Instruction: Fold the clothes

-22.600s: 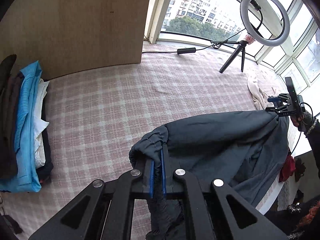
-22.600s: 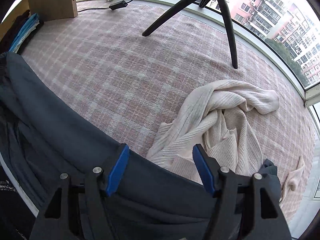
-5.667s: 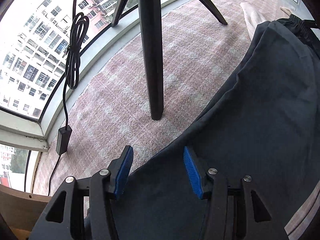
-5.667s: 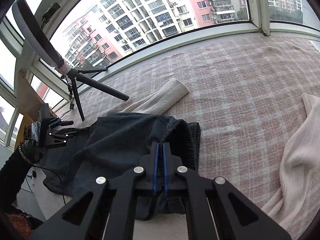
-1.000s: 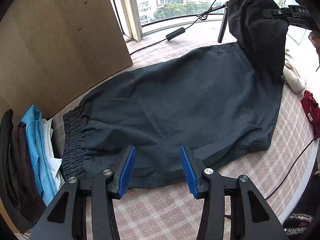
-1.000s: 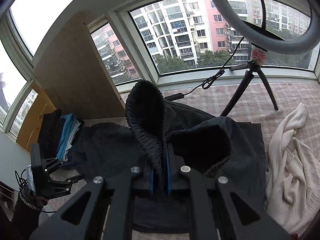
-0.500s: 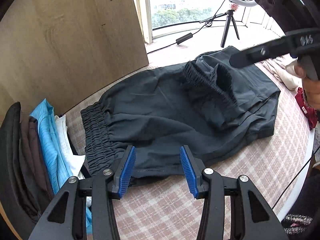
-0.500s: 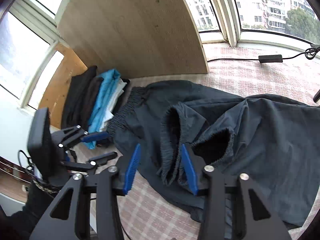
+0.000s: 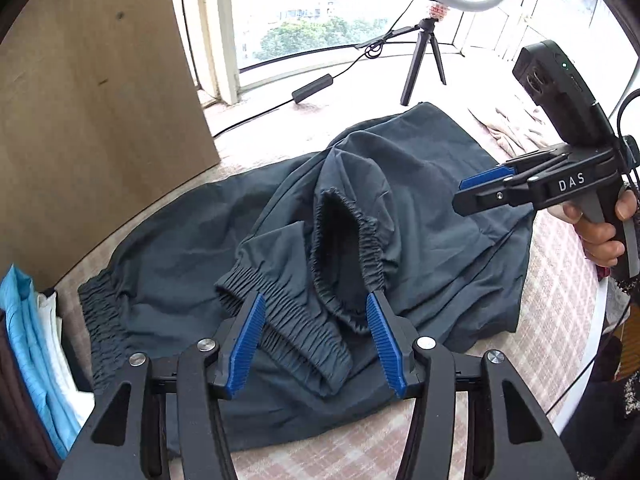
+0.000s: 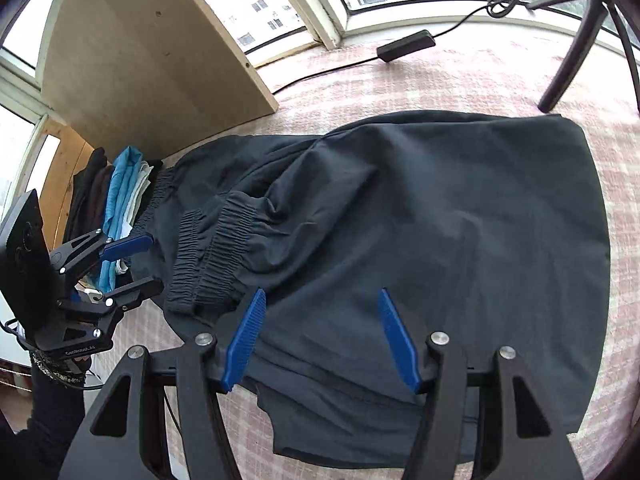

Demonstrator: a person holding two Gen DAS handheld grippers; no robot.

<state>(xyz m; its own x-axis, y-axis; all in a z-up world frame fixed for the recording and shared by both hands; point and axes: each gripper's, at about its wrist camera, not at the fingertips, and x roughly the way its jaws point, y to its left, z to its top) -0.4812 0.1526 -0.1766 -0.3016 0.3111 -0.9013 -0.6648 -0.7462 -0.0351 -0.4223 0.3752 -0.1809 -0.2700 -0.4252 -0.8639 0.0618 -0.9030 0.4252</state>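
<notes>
Lying folded across a pink checked cloth [image 10: 460, 76], smooth dark trousers [image 10: 440, 208] show ribbed elastic cuffs at nine o'clock. Left gripper [image 9: 316, 344] and right gripper [image 10: 320, 340] hover above, ridged blue pads apart, holding nothing

Two handheld grippers, both matte black plastic with angular, triangular-cutout frames. The left gripper [image 9: 316, 340] has two ridged bright-blue finger pads [image 9: 246, 346] and round silver screws along its arms; seen from the other camera it carries a flat black box on its back and small white lettering on its base. The right gripper [image 10: 322, 336] matches, with white "DAS" lettering on its side, a green indicator light on its black top module, and a black cable. A dark sleeve [image 10: 44, 420] with a speckled knit cuff covers the left wrist.
</notes>
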